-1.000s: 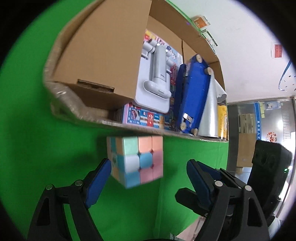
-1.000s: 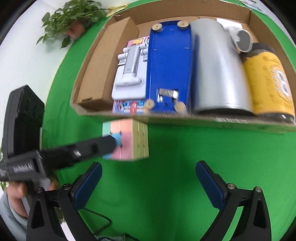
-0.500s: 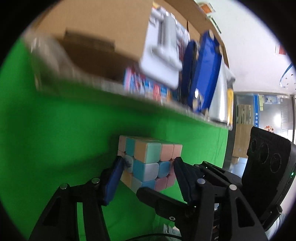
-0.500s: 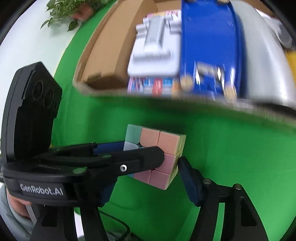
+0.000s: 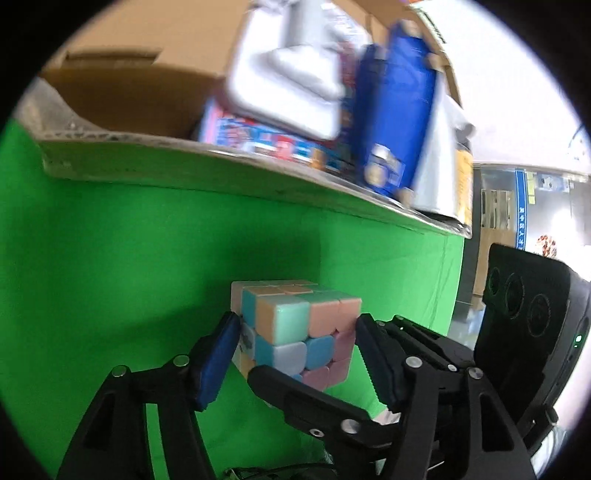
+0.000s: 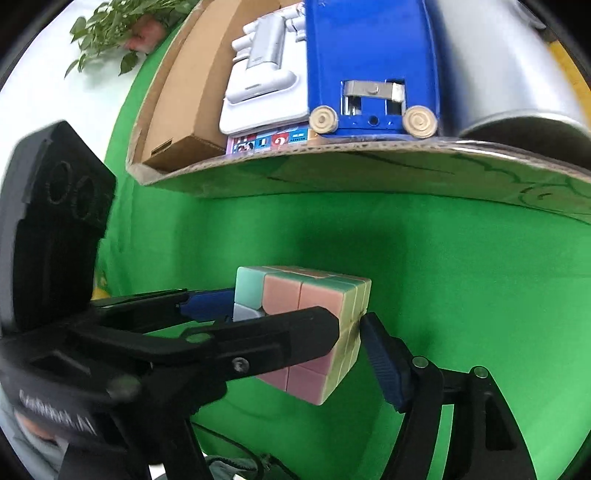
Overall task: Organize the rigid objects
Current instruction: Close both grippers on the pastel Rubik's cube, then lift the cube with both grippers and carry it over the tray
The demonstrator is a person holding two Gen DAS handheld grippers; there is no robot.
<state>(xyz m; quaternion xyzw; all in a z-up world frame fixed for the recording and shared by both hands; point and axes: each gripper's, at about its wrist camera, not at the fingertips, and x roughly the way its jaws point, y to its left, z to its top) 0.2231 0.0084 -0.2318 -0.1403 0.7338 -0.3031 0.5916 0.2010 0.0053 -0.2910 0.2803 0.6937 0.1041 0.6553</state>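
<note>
green cloth (image 6: 461,295) covers the table, w/ a white wall and a leafy plant (image 6: 107,33) behind. a pastel puzzle cube (image 5: 295,332) sits on the cloth just in front of a cardboard box (image 6: 369,166), apart from its front wall.

left gripper (image 5: 295,354) has its blue pads at the cube's two sides, jaws at a middling width that have just been opening a touch; the left pad looks to touch, the right pad is right at the cube's edge, contact hard to tell. right gripper (image 6: 306,332) also brackets the cube from the other direction; its right pad is at the cube's corner, its left finger is hidden behind the left gripper, so its hold can't be confirmed.

step in hand, as a judgement: getting a grasp on the cube. next move prob needs one firm squeeze, a lift over the box wall, then a free spot inside.

cube: 3x3, rounded tiles in mint, peach, pink, pale blue, scrambled; looks hard and light.

box already holds a brown carton (image 6: 184,122), white gadget (image 6: 262,74), blue toy car (image 6: 369,66), silver cylinder (image 6: 498,74).
</note>
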